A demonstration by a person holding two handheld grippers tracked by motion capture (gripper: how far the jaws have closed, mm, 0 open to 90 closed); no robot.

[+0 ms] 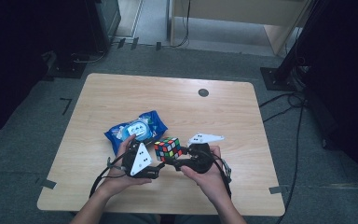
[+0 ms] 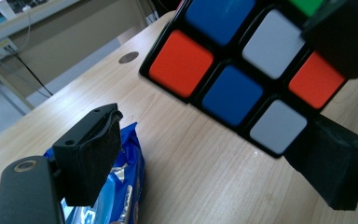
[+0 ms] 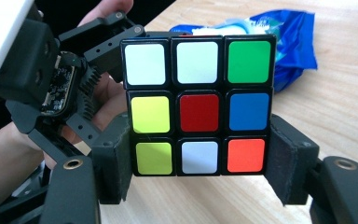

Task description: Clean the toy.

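A Rubik's cube (image 1: 168, 148) hangs just above the wooden table (image 1: 228, 121), near the front middle. My right gripper (image 1: 178, 157) comes in from the right and is shut on it. In the right gripper view both pads press the cube's (image 3: 198, 109) bottom row, and the gripper (image 3: 198, 164) sits low on it. My left gripper (image 1: 160, 167) is just left of and below the cube. In the left gripper view its jaws (image 2: 214, 158) stand wide apart, open, with the cube (image 2: 233, 70) above and ahead of them and its lower corner close to the right jaw.
A blue plastic packet (image 1: 137, 128) lies on the table just behind and left of the cube, seen also beside the left jaw (image 2: 121, 186). A dark round grommet (image 1: 203, 92) sits at the far middle. Cables and stands ring the table on the floor.
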